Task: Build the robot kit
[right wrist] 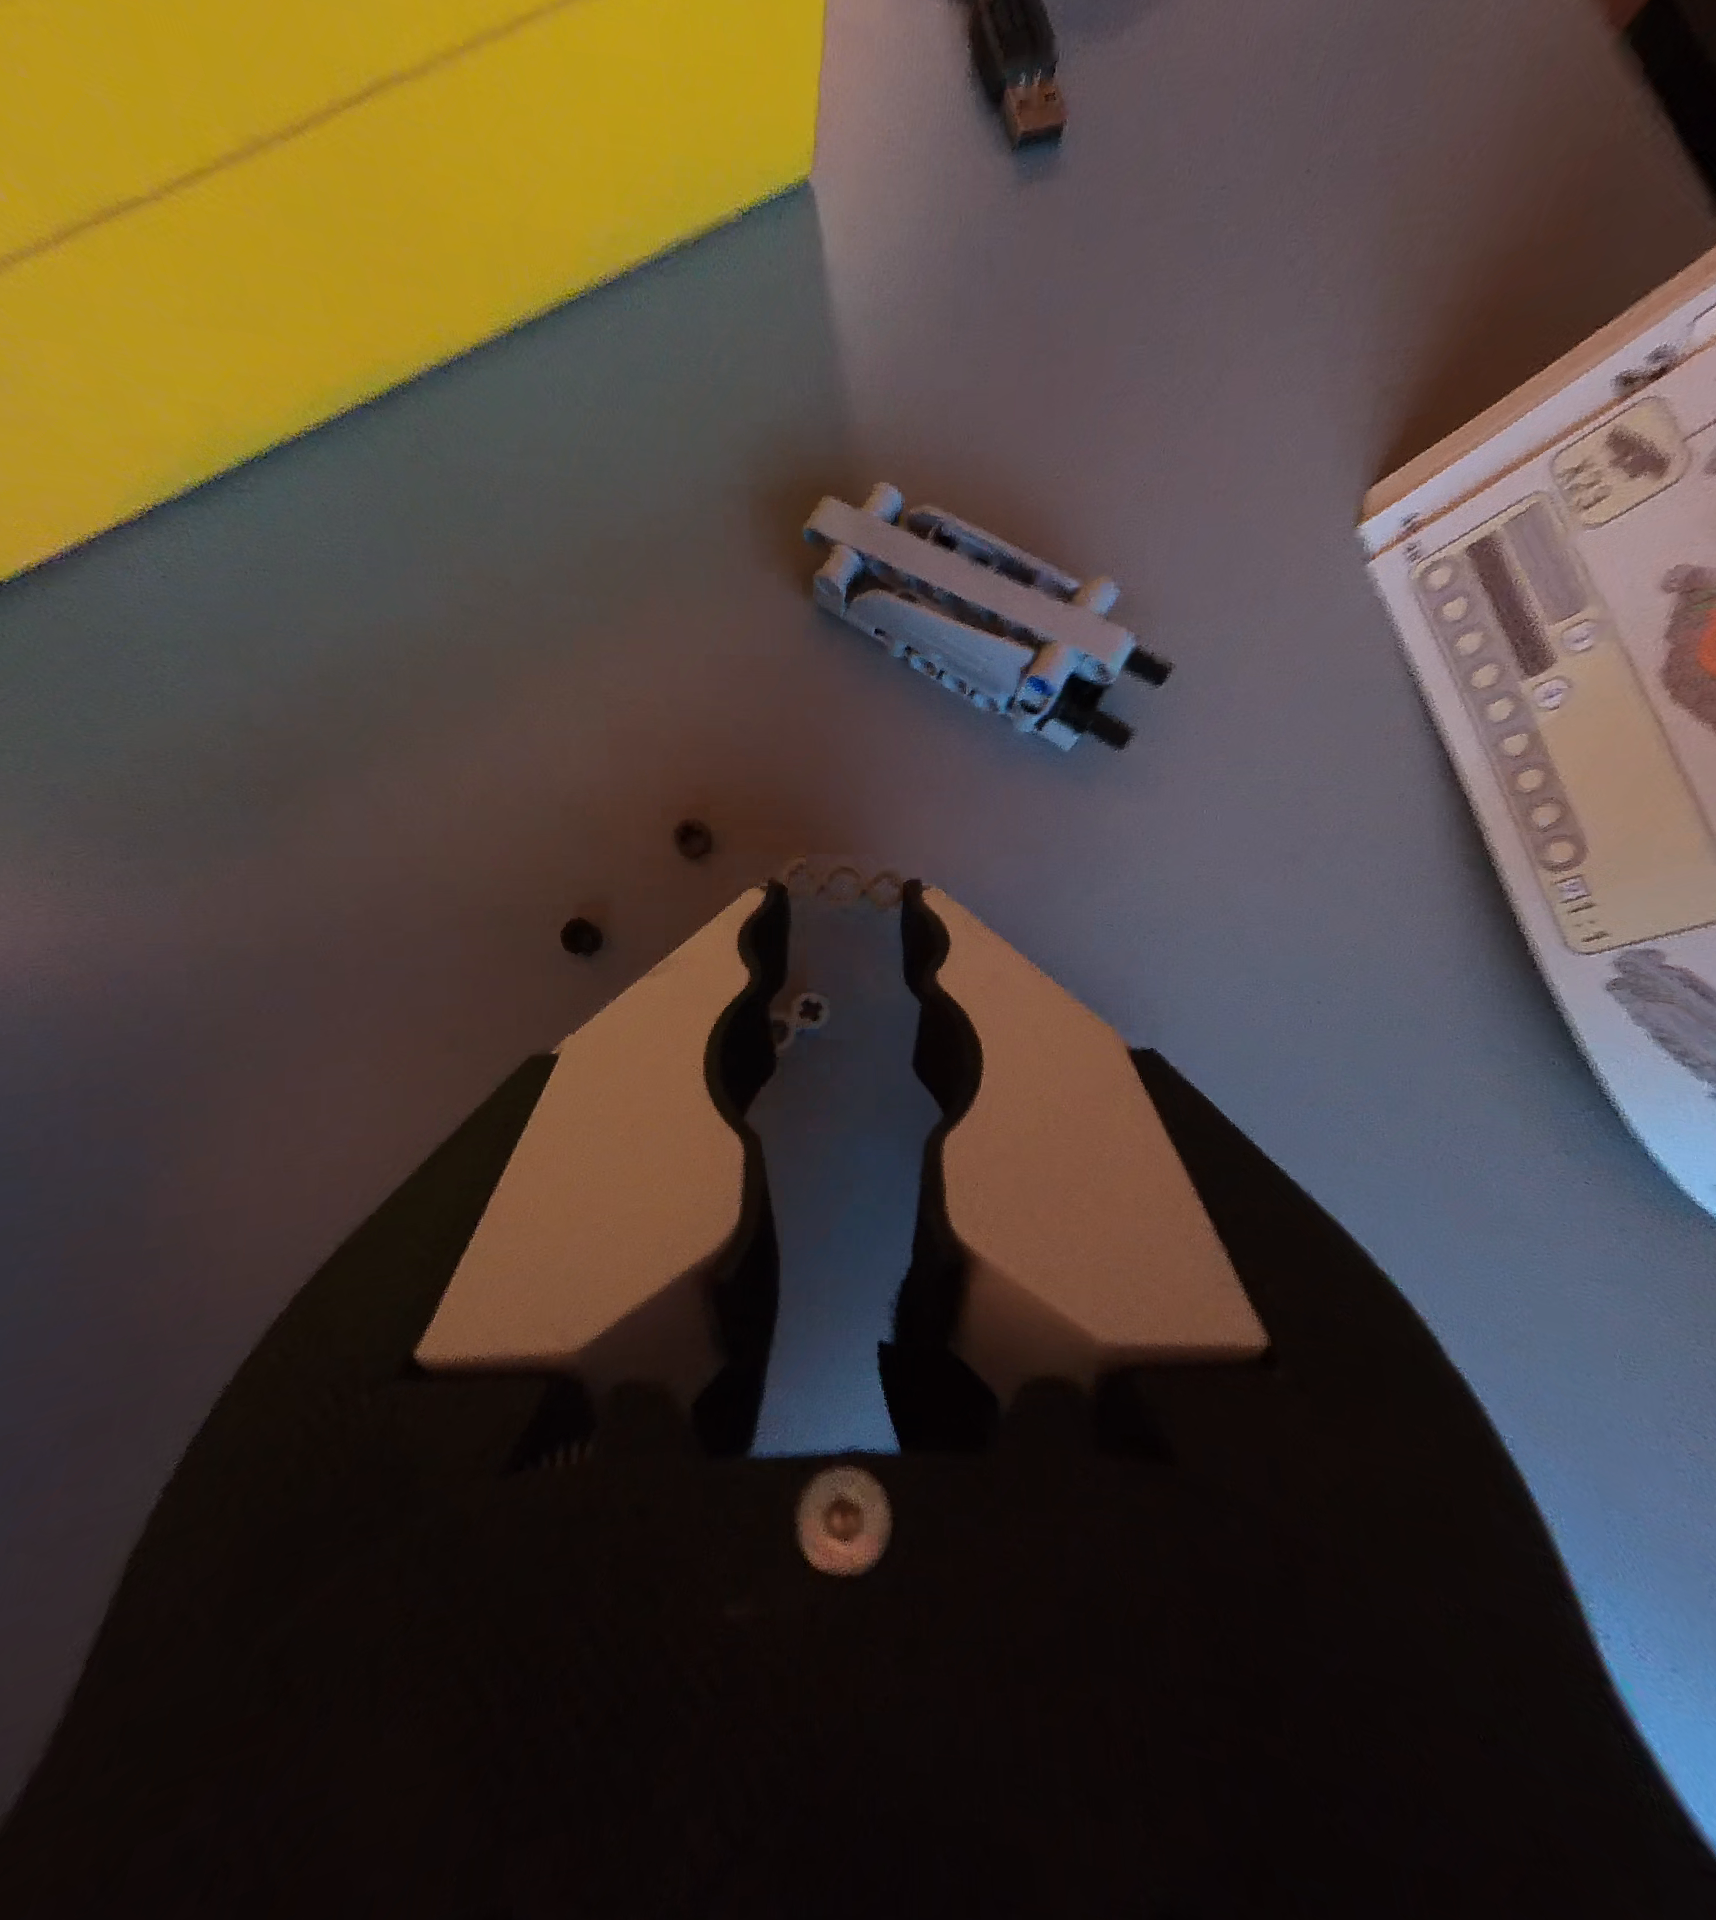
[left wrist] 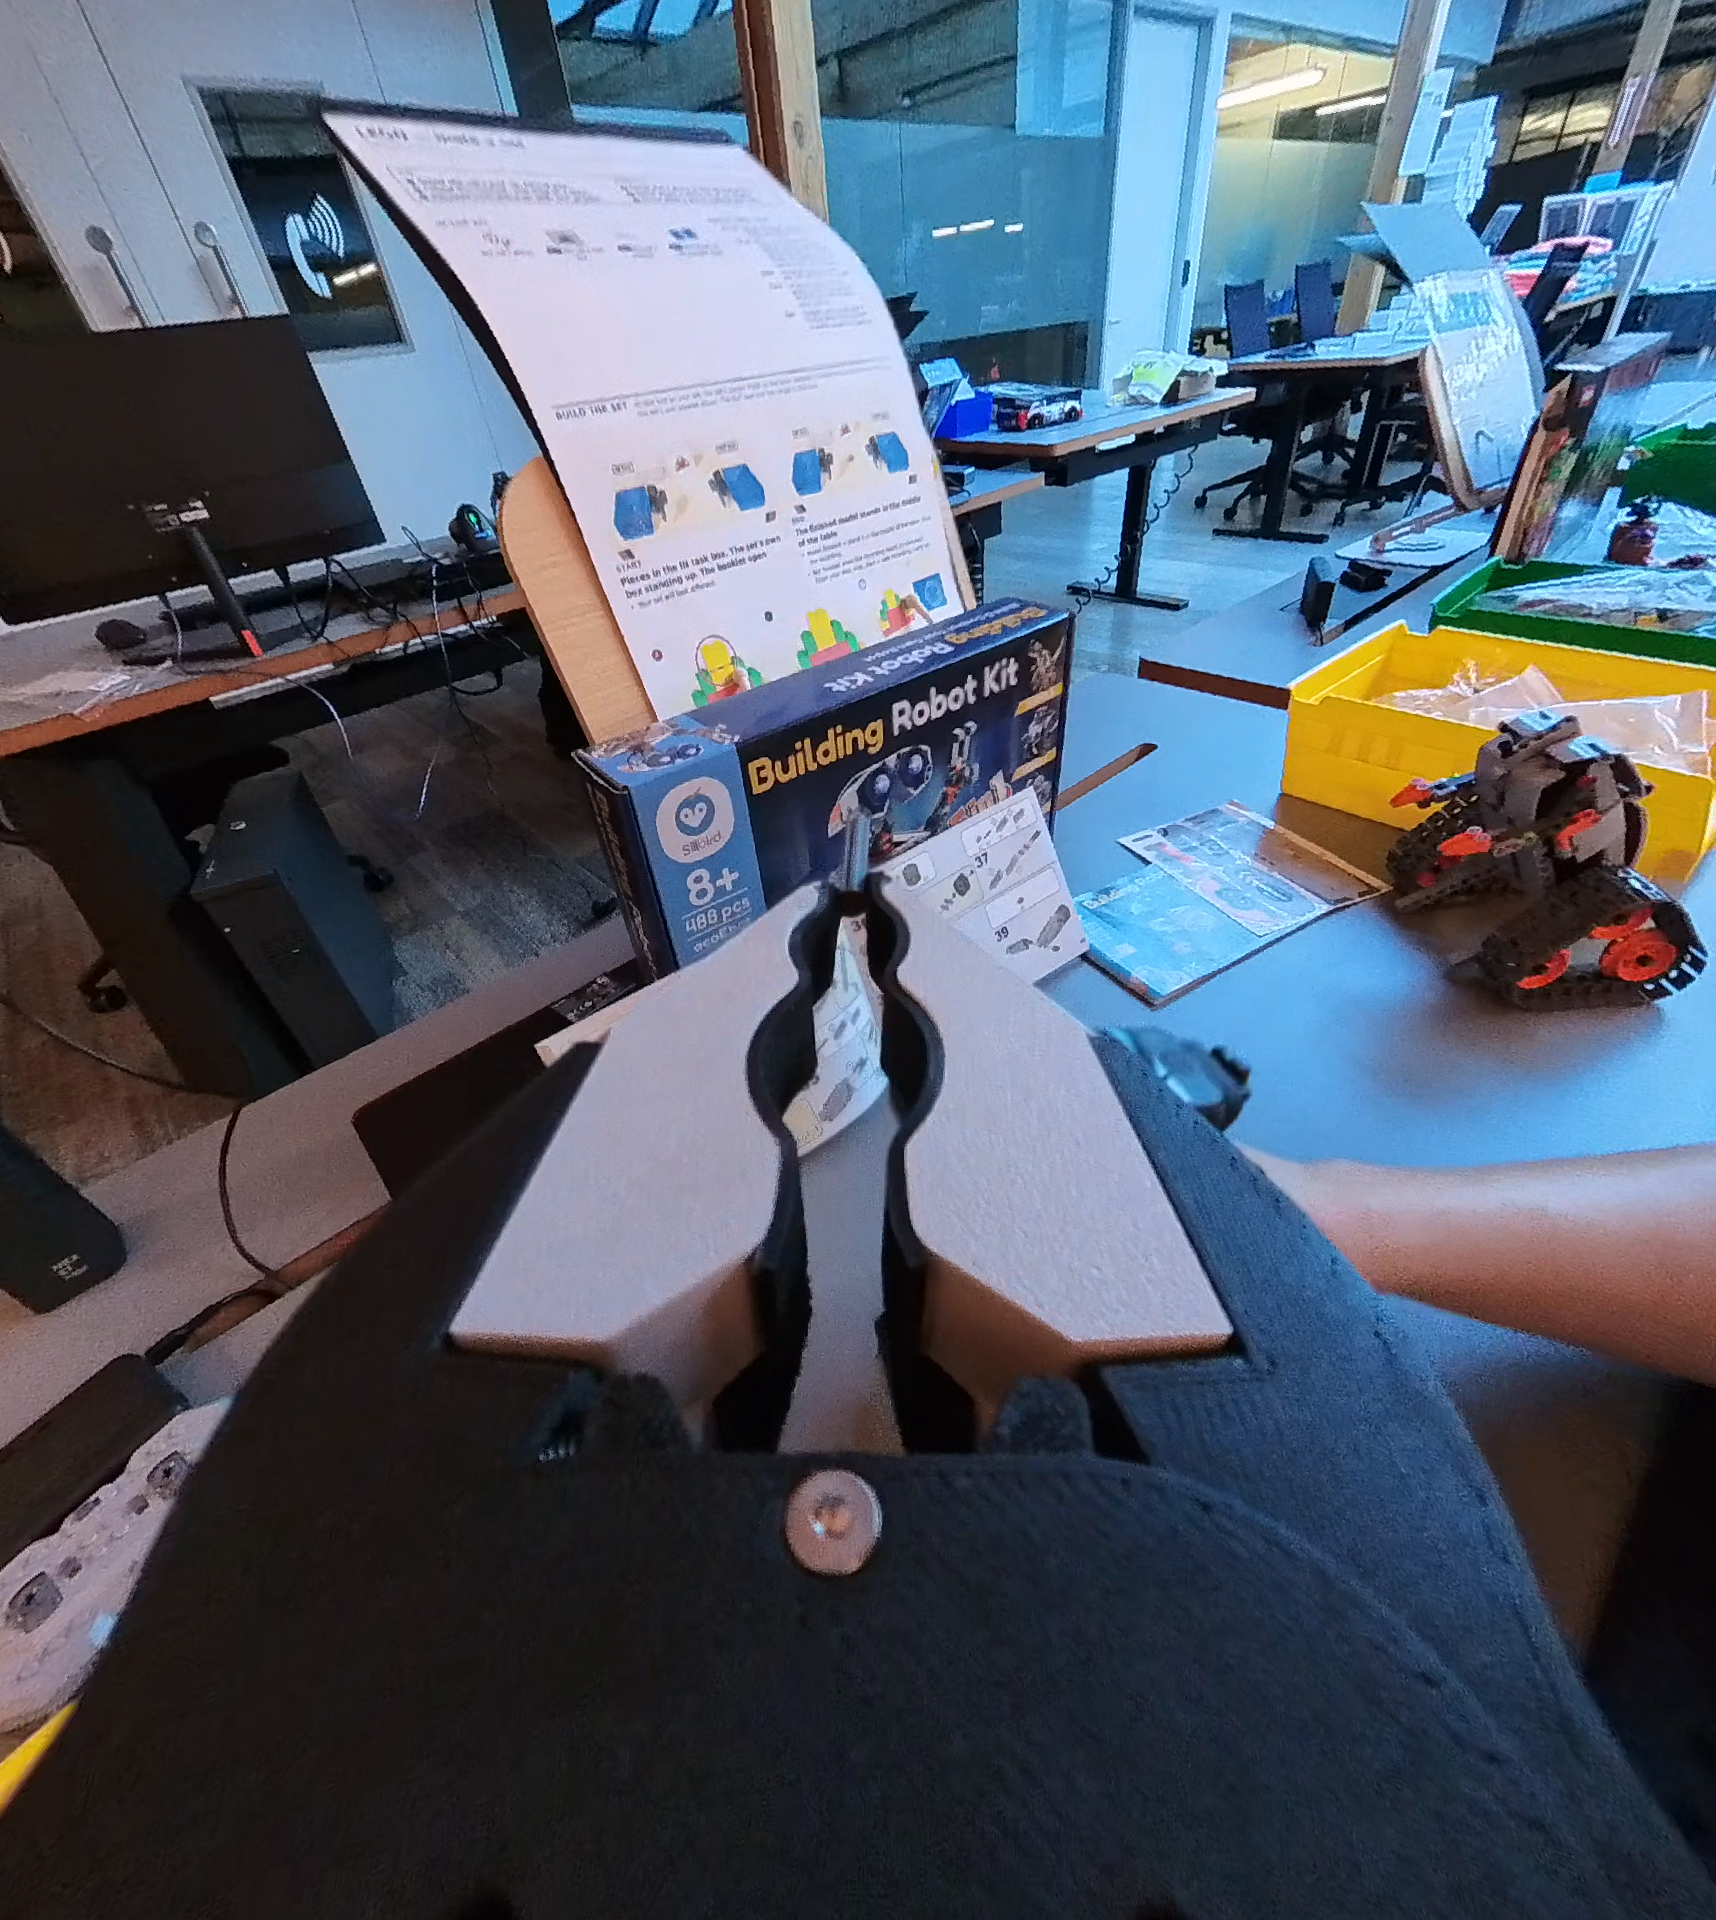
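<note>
1. The left wrist view alone shows a wide office scene: the left hand-held gripper (left wrist: 852,896) has its fingertips pinched on a thin grey rod (left wrist: 855,850), in front of an upright blue kit box (left wrist: 833,779).
2. Farther right on the grey table (left wrist: 1353,1049) stand a black-and-red tracked model (left wrist: 1550,868) and a yellow bin (left wrist: 1519,727); a forearm (left wrist: 1519,1247) reaches across.
3. Only the right wrist view looks straight down: the right hand-held gripper (right wrist: 843,888) holds a pale perforated beam (right wrist: 843,885) across its parted tips.
4. Just beyond lies a light grey brick assembly (right wrist: 968,618) with black pins; an open instruction booklet (right wrist: 1602,727) lies at right.
</note>
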